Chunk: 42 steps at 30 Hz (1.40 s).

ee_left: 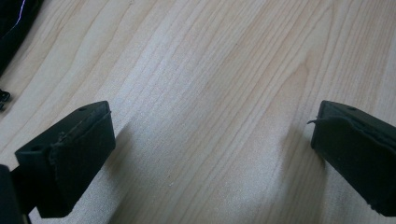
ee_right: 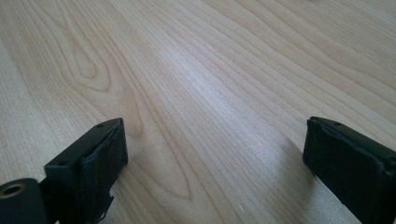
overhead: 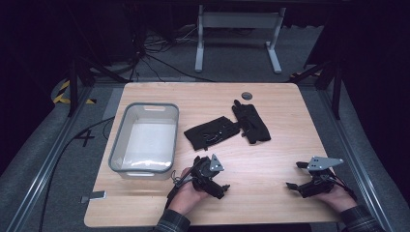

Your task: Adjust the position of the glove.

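Lying beyond left gripper (overhead: 223, 187): gloves (overhead: 227, 128) | both jaws apart | right gripper (overhead: 291, 185) farther

My left gripper (ee_left: 212, 154) has its jaws spread wide over the bare wooden table (ee_left: 219, 70), nothing between them; a dark glove (ee_left: 11, 28) sits at the upper-left corner

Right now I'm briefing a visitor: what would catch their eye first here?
The two black gloves lying mid-table, dark against pale wood. Left of them stands a grey bin. Near the front edge, the left gripper and right gripper rest open, holding nothing.
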{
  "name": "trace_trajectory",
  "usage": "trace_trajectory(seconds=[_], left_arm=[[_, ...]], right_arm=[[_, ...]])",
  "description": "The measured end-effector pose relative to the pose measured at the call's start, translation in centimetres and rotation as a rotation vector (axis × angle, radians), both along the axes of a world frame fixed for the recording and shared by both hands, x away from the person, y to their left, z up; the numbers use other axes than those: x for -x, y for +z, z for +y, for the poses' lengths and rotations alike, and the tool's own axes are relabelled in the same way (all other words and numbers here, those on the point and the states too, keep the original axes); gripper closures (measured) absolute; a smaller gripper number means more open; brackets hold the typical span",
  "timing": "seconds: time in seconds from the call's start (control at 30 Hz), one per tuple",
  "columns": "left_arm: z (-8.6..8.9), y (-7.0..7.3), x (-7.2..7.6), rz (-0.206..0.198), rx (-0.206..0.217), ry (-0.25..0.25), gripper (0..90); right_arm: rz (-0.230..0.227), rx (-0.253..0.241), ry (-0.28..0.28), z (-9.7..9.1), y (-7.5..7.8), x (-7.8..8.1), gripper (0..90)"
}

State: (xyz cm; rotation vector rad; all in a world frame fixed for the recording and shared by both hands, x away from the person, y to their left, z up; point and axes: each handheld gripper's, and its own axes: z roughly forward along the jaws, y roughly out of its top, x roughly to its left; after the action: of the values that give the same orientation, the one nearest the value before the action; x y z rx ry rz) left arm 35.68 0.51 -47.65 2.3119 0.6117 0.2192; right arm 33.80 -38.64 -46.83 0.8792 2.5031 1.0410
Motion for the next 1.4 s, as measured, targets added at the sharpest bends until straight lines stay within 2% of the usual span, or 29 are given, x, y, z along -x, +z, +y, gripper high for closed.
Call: trace_trajectory(seconds=[0.13,0.23,0.27,0.4,0.53,0.63,0.73,1.13,1.37,1.4], left_arm=[[0.0,0.0,0.0,0.001,0.000,0.000,0.0],[0.0,0.0,0.0,0.001,0.001,-0.004,0.0],[0.0,0.0,-0.1,0.001,-0.001,-0.008,0.0],[0.0,0.0,-0.1,0.000,-0.003,-0.012,0.0],[0.0,0.0,-0.1,0.000,-0.003,-0.012,0.0],[0.0,0.0,-0.2,-0.001,-0.003,-0.013,0.0],[0.0,0.0,-0.2,-0.002,-0.002,-0.014,0.0],[0.0,0.0,-0.2,-0.001,-0.002,-0.015,0.0],[0.0,0.0,-0.2,-0.001,-0.002,-0.016,0.0],[0.0,0.0,-0.2,-0.001,-0.002,-0.016,0.0]], right_arm=[[-0.002,0.001,0.004,0.0,0.0,0.1,7.4],[0.003,0.000,0.012,0.0,0.1,0.1,11.6],[0.006,0.005,0.025,0.1,0.4,0.1,17.5],[0.000,0.009,0.019,0.1,0.6,-0.1,21.4],[-0.011,-0.018,0.011,0.4,1.3,-0.8,27.0],[-0.017,-0.002,0.019,0.7,1.4,-1.2,29.5],[-0.012,-0.009,0.022,0.8,1.4,-1.4,32.3],[0.005,-0.057,0.059,1.6,2.6,-3.0,67.1],[0.010,-0.075,0.071,2.2,3.1,-4.0,80.3],[0.013,-0.083,0.065,2.3,3.4,-4.4,85.9]])
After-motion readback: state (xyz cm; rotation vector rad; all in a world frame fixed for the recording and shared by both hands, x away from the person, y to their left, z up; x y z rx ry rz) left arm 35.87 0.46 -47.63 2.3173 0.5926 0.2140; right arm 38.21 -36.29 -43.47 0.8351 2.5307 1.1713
